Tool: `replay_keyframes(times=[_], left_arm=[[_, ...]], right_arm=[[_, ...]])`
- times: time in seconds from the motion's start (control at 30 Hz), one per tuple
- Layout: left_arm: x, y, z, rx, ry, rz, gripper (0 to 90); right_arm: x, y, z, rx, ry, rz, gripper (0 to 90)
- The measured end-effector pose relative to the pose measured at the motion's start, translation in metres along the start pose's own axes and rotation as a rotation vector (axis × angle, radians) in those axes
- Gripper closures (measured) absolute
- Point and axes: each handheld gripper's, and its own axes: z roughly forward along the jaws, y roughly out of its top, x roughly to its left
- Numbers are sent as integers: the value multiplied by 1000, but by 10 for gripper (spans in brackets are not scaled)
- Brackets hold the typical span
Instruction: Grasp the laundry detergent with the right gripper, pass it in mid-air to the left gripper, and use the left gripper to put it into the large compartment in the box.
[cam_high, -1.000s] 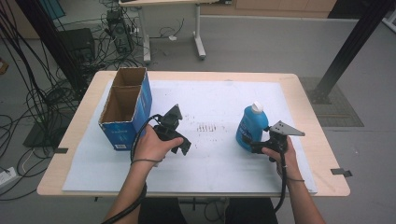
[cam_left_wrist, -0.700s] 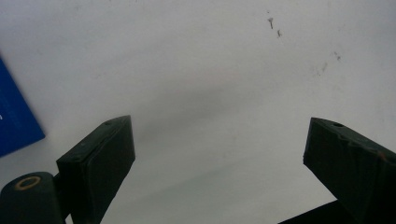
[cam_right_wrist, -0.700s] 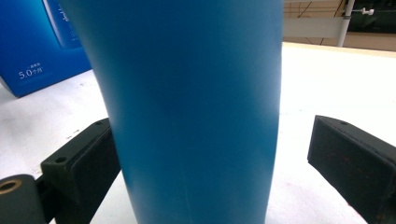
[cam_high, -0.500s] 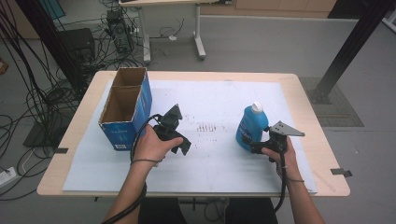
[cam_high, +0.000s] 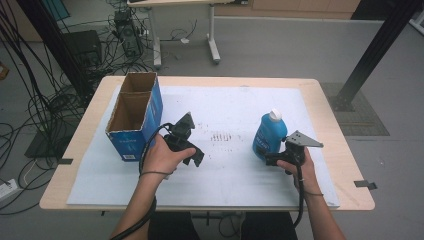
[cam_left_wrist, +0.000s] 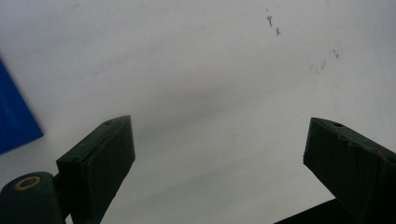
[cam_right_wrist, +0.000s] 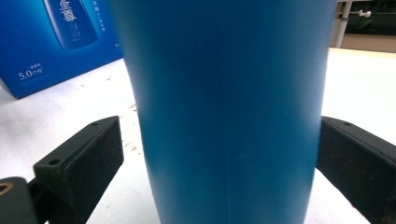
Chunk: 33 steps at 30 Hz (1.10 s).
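both tongs gape; right tongs (cam_right_wrist: 219, 154) flank blue bottle (cam_right_wrist: 229, 107).

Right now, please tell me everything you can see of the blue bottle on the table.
The blue bottle stands upright on the white sheet at the right side of the table, far from the open cardboard box. It looks like smooth plastic, with a broad body narrowing to a white cap on top. The right tool is at its lower body, one jaw at each side. In the right gripper view a gap shows beside the left jaw, while the right jaw seems to meet the wall; a firm grip cannot be confirmed.
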Motion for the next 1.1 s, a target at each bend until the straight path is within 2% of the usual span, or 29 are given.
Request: replay_keyframes(times=[0.27,0.63,1.1], left_arm=[[0,0,0,0,0,2,93],[0,0,-1,-4,-2,-2,93],[-1,0,-3,-9,-2,0,93]], right_arm=[[2,-8,4,1,-31,-6,33],[4,-10,9,-28,-70,-4,128],[6,-10,12,-30,-72,-17,257]])
